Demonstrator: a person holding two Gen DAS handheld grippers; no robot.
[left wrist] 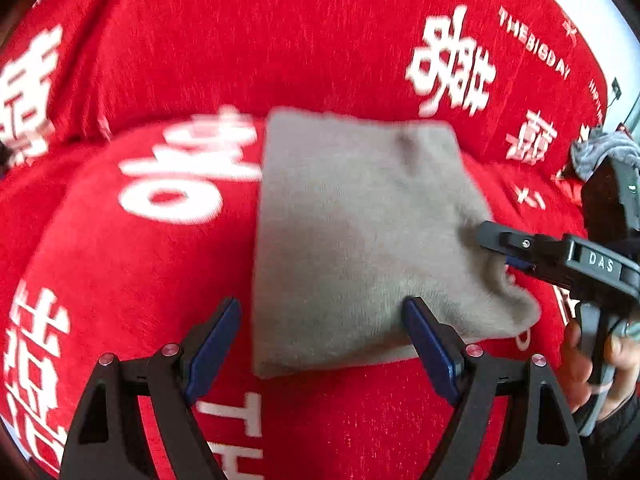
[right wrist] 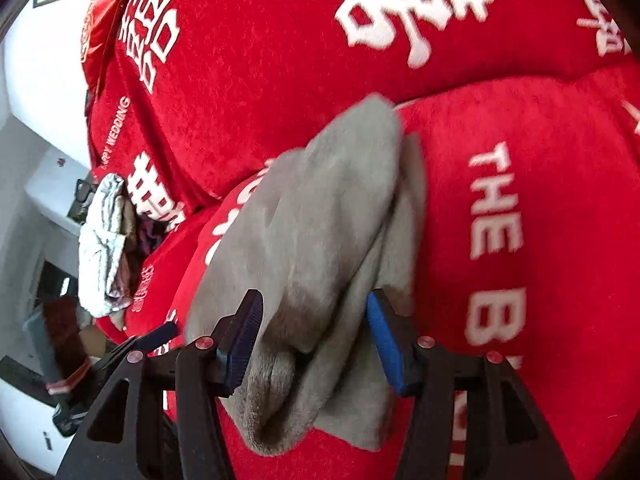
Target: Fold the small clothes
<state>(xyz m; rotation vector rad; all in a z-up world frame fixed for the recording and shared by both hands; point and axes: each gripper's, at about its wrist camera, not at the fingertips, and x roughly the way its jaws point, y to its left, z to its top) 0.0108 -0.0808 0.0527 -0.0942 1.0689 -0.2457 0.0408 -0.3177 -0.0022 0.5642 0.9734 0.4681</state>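
A folded grey sock of fuzzy knit lies on a red plush cover printed with white characters and the words "THE BIG DAY". In the left wrist view it forms a rough rectangle on the front cushion, its cuff end bunched toward the lower right. The left gripper hangs above its near edge with the blue-padded fingers spread wide; the right-hand pad lies over the sock's near edge, though I cannot tell if it touches, the left-hand pad is over bare red cloth, and nothing is pinched. The right gripper straddles the cuff end, its fingers partly apart with the rolled grey fabric between them; the pads flank the fabric on both sides without visibly squeezing it. In the left view this gripper reaches in from the right, held by a person's hand. Farther off, at the cover's edge, lies a loose heap of other small clothes, grey-white and dark.
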